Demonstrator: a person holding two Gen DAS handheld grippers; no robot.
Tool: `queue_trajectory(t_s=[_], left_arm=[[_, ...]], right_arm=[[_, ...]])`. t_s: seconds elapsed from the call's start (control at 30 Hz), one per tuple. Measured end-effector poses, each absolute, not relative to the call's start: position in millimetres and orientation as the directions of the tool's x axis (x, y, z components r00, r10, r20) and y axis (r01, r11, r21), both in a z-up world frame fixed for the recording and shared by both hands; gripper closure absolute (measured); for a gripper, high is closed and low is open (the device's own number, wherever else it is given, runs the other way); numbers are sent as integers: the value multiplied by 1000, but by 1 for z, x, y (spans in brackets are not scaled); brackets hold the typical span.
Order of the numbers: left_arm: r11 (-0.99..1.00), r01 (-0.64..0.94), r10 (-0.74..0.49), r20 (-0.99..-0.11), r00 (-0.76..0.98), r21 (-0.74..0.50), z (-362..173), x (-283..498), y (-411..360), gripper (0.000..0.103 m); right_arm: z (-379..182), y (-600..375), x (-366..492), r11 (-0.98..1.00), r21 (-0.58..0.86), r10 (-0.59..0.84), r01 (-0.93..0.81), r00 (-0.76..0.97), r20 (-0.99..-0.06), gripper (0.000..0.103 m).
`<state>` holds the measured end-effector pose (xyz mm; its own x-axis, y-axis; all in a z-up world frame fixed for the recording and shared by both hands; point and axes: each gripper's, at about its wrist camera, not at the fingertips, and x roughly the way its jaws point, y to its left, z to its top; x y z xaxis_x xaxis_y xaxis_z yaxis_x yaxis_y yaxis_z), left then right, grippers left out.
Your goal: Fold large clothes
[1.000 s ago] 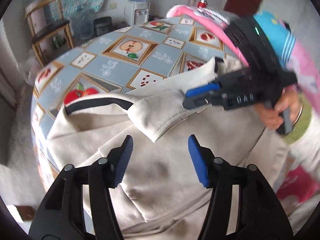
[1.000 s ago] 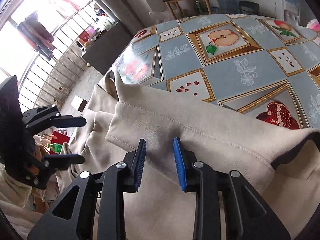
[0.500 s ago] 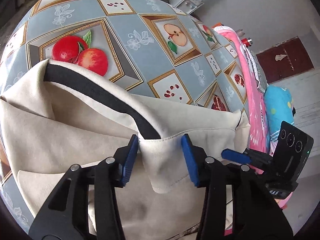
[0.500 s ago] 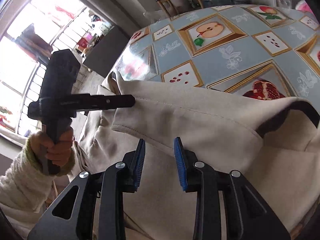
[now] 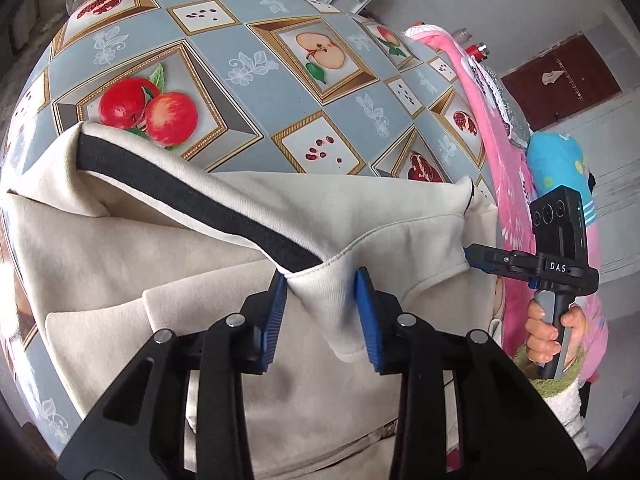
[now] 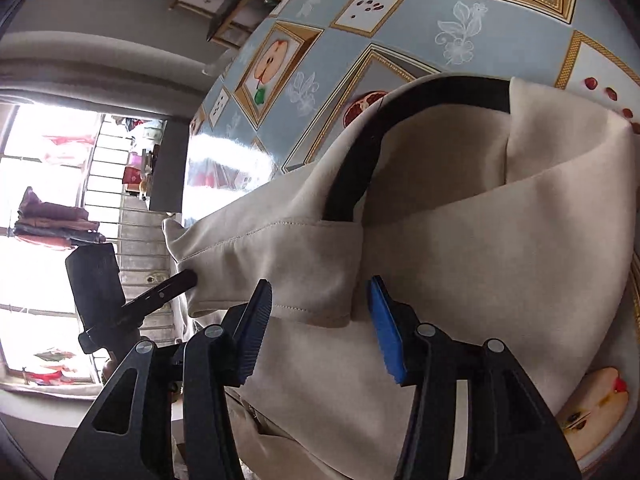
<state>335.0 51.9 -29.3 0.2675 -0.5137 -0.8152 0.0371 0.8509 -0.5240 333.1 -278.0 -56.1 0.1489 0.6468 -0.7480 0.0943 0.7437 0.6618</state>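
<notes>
The left gripper is closing on a fold of the beige coat spread over the table, while the right gripper is opening around its hem, pads apart; soft, limp and probably heavy, it is best pinched at stitched edges.

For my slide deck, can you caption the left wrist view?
Left tool closing around a beige garment's bunched edge on a fruit-print tablecloth.
</notes>
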Motion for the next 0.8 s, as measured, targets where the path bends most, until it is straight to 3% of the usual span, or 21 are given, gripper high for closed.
queue_trajectory(t_s=[0.27, 0.33, 0.43, 0.6, 0.8], left_arm=[[865, 61, -499, -842, 205, -498, -39, 331, 41, 72], [890, 113, -456, -861, 223, -442, -37, 329, 34, 85], [921, 191, -382, -883, 272, -340, -30, 331, 24, 93], [948, 316, -180, -882, 436, -37, -17, 347, -3, 94], [949, 314, -151, -886, 439, -7, -31, 378, -2, 94]], right_arm=[[-60, -260, 334, 784, 619, 613, 36, 102, -783, 79], [-56, -253, 333, 796, 605, 602, -11, 103, -792, 87], [-46, -242, 337, 831, 551, 556, -81, 126, -821, 91], [-36, -226, 366, 890, 429, 453, -152, 206, -867, 91], [-51, -223, 397, 916, 352, 390, -191, 229, -892, 91]])
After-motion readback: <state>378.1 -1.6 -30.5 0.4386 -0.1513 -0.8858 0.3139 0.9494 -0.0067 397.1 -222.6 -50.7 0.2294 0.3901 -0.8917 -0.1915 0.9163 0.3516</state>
